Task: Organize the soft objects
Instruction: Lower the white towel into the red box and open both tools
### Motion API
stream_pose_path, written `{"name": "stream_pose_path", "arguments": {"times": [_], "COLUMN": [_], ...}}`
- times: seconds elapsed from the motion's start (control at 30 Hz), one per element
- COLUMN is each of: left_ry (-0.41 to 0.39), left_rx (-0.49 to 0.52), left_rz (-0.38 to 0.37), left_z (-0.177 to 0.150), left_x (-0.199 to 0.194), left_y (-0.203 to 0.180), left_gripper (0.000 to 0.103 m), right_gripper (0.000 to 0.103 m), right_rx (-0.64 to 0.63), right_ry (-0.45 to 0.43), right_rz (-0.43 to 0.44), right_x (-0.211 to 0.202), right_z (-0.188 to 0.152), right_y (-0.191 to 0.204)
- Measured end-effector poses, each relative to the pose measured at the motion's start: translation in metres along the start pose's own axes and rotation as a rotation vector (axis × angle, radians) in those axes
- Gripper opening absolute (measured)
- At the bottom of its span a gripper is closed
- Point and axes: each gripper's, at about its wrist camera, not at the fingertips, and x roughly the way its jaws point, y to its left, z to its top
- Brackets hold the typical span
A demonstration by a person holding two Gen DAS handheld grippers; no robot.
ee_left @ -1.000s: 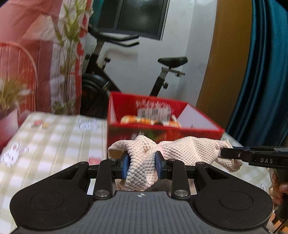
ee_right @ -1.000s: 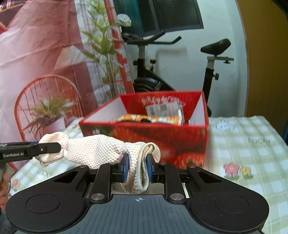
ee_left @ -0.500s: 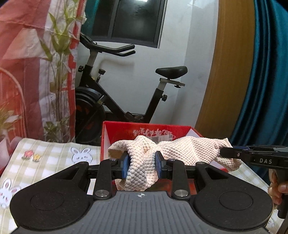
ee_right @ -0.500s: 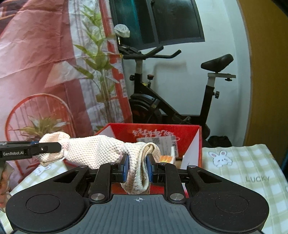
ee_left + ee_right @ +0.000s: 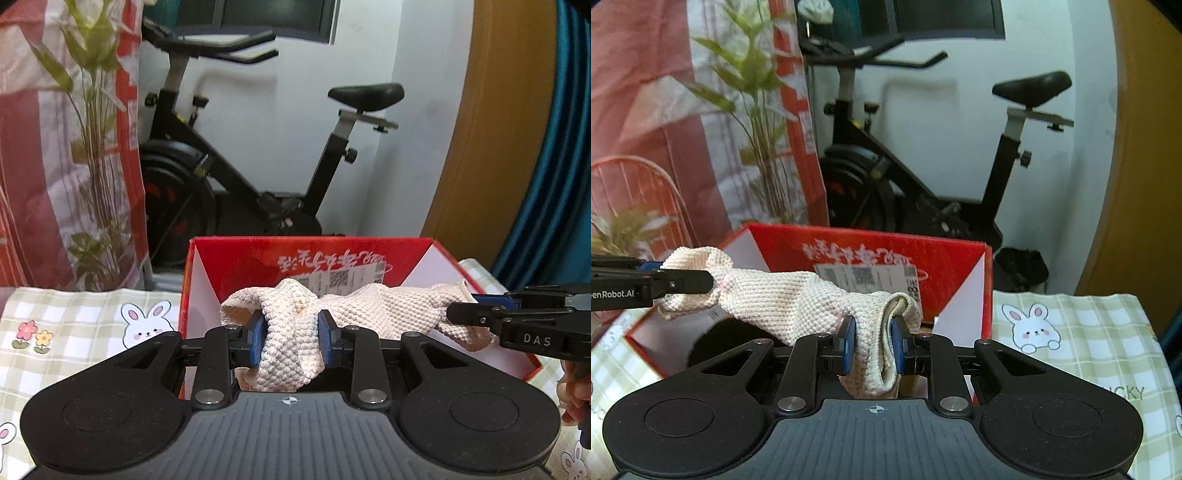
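Cloth (image 5: 295, 332), cream and knitted, now hangs stretched above the open red box (image 5: 207, 266) rather than short of its front wall as a moment ago, each end pinched between the nearly closed pads of the left tool (image 5: 290, 341) and right tool (image 5: 873, 341), so lowering it inside looks next.
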Motion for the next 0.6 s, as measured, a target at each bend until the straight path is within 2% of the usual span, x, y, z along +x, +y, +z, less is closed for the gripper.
{"name": "stream_pose_path", "arguments": {"times": [0.1, 0.3, 0.4, 0.47, 0.53, 0.6], "left_ry": [0.028, 0.052, 0.047, 0.037, 0.024, 0.011], "left_rx": [0.005, 0.014, 0.022, 0.030, 0.042, 0.057], "left_rz": [0.000, 0.001, 0.010, 0.014, 0.024, 0.032], "left_z": [0.000, 0.001, 0.003, 0.004, 0.005, 0.006], "left_x": [0.012, 0.021, 0.018, 0.015, 0.010, 0.004], "left_y": [0.003, 0.010, 0.010, 0.009, 0.006, 0.003], "left_gripper": [0.031, 0.035, 0.049, 0.066, 0.074, 0.083], "right_gripper": [0.019, 0.024, 0.031, 0.033, 0.040, 0.053], "right_rx": [-0.010, -0.032, -0.052, -0.063, -0.086, -0.095], "right_ry": [0.035, 0.059, 0.064, 0.063, 0.051, 0.043], "right_rz": [-0.016, -0.029, -0.039, -0.046, -0.043, -0.042], "right_x": [0.019, 0.029, 0.029, 0.026, 0.020, 0.016], "right_z": [-0.001, -0.001, -0.001, -0.001, 0.001, 0.001], "right_y": [0.002, 0.005, 0.008, 0.011, 0.016, 0.018]}}
